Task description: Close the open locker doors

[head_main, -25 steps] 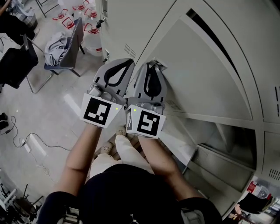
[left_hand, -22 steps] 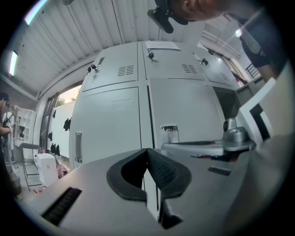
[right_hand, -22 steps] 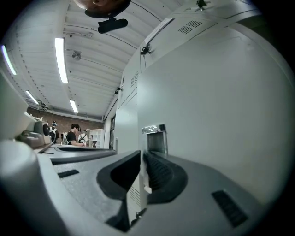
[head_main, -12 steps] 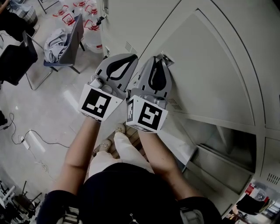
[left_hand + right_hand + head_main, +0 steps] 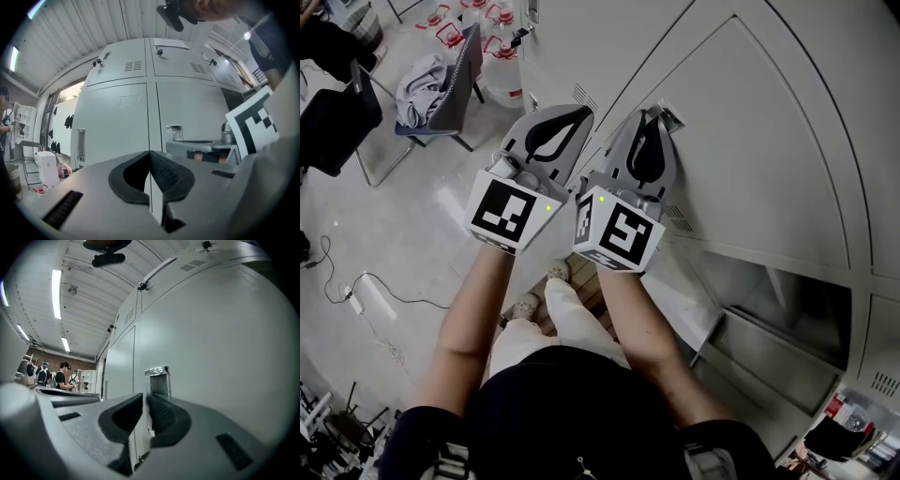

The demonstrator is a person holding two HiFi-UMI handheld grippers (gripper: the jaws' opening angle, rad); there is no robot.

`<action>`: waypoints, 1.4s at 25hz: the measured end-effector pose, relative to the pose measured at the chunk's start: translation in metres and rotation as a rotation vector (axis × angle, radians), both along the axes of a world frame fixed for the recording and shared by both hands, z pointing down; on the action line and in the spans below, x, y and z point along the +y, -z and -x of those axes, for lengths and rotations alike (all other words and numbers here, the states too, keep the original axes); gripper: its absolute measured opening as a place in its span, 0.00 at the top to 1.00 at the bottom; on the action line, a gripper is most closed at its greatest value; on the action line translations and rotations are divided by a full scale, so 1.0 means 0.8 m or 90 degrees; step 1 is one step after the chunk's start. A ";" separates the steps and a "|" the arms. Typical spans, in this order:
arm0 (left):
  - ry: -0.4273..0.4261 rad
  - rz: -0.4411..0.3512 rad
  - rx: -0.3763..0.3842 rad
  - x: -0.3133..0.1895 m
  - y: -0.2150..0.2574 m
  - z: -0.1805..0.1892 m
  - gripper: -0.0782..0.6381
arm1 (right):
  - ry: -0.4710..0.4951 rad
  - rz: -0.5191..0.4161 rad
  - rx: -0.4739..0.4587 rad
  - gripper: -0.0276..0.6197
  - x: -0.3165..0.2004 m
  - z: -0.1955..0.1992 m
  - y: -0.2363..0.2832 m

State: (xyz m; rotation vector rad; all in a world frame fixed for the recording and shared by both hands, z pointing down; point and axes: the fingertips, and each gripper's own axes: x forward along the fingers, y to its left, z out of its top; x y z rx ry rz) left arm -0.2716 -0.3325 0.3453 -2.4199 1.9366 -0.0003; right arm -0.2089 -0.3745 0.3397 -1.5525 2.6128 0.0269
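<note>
A bank of pale grey metal lockers (image 5: 769, 56) fills the head view from 12 to 4 o'clock. Its tall grey locker door (image 5: 750, 169), the one you are working on, lies at 1 to 3 o'clock and looks flush with its frame, with no dark gap along its edge. At 4 o'clock a lower locker compartment (image 5: 792, 314) stands open and shadowed inside, and a pale panel (image 5: 680, 300) angles out from it toward your legs. At 10 to 11 o'clock a dark folding chair (image 5: 457, 84) stands on the floor with a crumpled grey cloth (image 5: 417, 94) on its seat. Your two grippers sit side by side at centre, pointing toward 12 to 1 o'clock. The right gripper (image 5: 660, 116) has its jaws nearly together with only a thin slit between them. It holds nothing, and its tips are at the door's small recessed metal handle (image 5: 157, 379). The left gripper (image 5: 584, 112) has its jaws closed tip to tip and empty, aimed at the seam between two shut doors, just beside the right gripper. A white power strip (image 5: 354, 307) lies at 9 o'clock.
</note>
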 end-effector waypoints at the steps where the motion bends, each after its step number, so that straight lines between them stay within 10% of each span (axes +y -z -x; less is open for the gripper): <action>1: 0.000 0.000 -0.001 0.001 0.001 0.001 0.89 | -0.002 0.001 0.001 0.90 -0.001 0.000 0.000; 35: 0.055 0.015 -0.011 0.162 0.030 0.018 0.89 | -0.048 0.086 0.037 0.86 0.009 -0.025 -0.018</action>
